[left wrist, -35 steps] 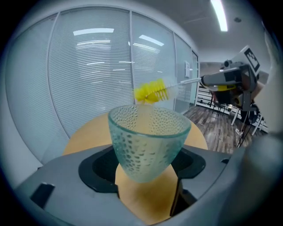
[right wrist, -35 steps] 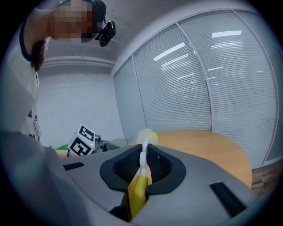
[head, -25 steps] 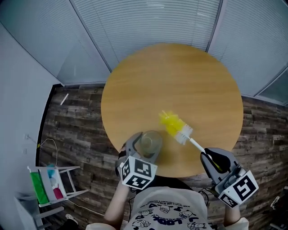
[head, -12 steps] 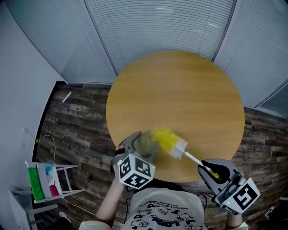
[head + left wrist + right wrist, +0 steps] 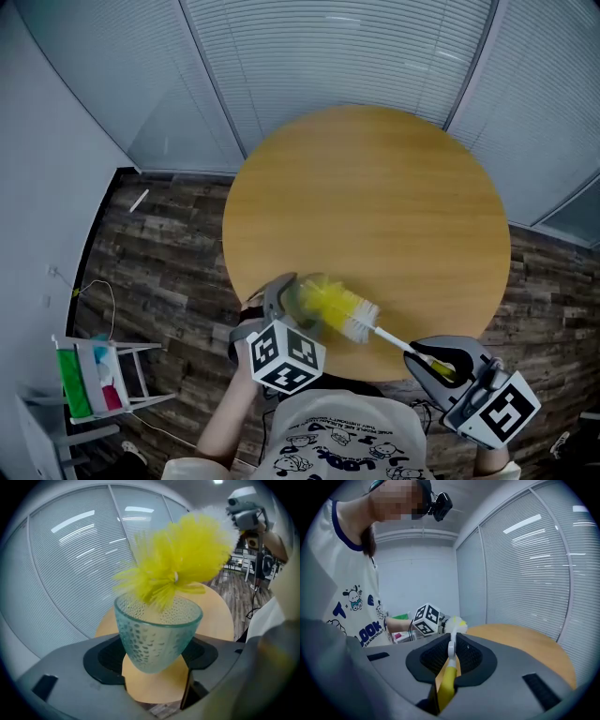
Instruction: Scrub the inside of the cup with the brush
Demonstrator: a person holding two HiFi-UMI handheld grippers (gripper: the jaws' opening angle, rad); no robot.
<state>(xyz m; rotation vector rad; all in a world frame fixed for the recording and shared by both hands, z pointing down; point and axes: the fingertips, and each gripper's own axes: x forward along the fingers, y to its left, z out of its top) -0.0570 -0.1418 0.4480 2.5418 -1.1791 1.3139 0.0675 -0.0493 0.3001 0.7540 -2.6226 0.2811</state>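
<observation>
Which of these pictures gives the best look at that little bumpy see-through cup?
The left gripper view: the dimpled pale-green glass cup fills the middle, with the yellow-bristled brush at its rim. The head view shows only its top from above. In the right gripper view I cannot make it out.

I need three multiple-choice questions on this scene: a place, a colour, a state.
1. Where is the brush's yellow bristle head? A. at the mouth of the dimpled clear glass cup B. flat on the round wooden table C. under the cup
2. What colour is the handle in the right gripper? A. red B. yellow C. black
3. The left gripper is: A. open B. shut on the brush C. shut on the cup
Key: A, bristles overlap its rim; B, yellow shows between the jaws; C, its jaws press the cup's sides.
</observation>
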